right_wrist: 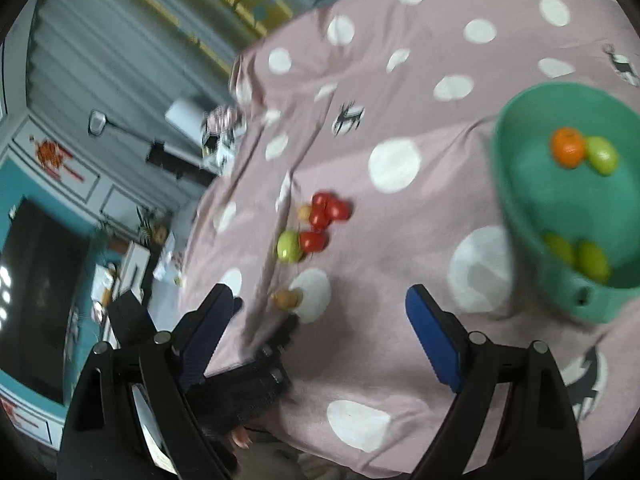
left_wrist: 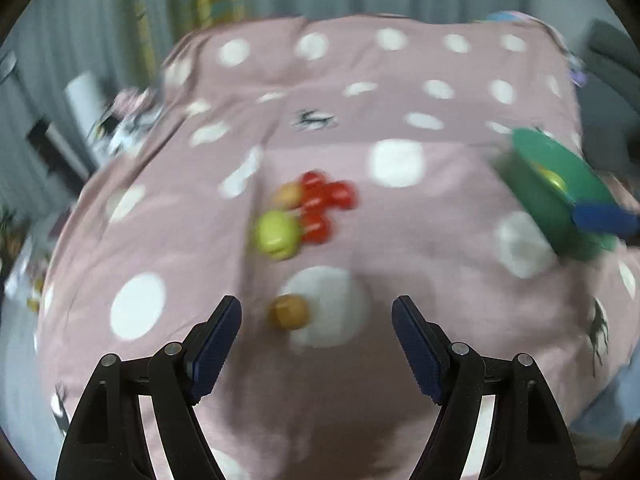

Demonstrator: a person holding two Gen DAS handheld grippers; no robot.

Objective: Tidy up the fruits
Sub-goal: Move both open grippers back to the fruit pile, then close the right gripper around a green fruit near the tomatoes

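The left gripper [left_wrist: 316, 344] stands with its jaws wide apart and nothing between its blue pads; the right gripper [right_wrist: 320, 332] is likewise spread and empty. Both hover over a pink bedsheet with white dots [left_wrist: 400, 92], pointing steeply down at it

The loose fruit lies on the sheet in two places. A small round tan-brown fruit [left_wrist: 289, 312] sits alone, straight ahead of the left gripper and a little toward its left finger, the nearest piece to that tool. Beyond it, farther up the sheet, lies a tight cluster: a round yellow-green fruit [left_wrist: 276, 234] touching a bunch of glossy red round fruits [left_wrist: 324, 204], with another small tan one tucked at the back

The teal-green plastic bowl [right_wrist: 520, 200] stands off to the right, well apart from the cluster, and already holds an orange fruit [right_wrist: 567, 147] beside several yellow-green ones

In the right wrist view the lone tan fruit lies ahead-left of the right gripper, with the left tool's dark body between, so the left hand looks better placed for it. Being round, the fruit offers no long axis to align with; I judge a short forward reach with a slight leftward shift would centre it between the jaws
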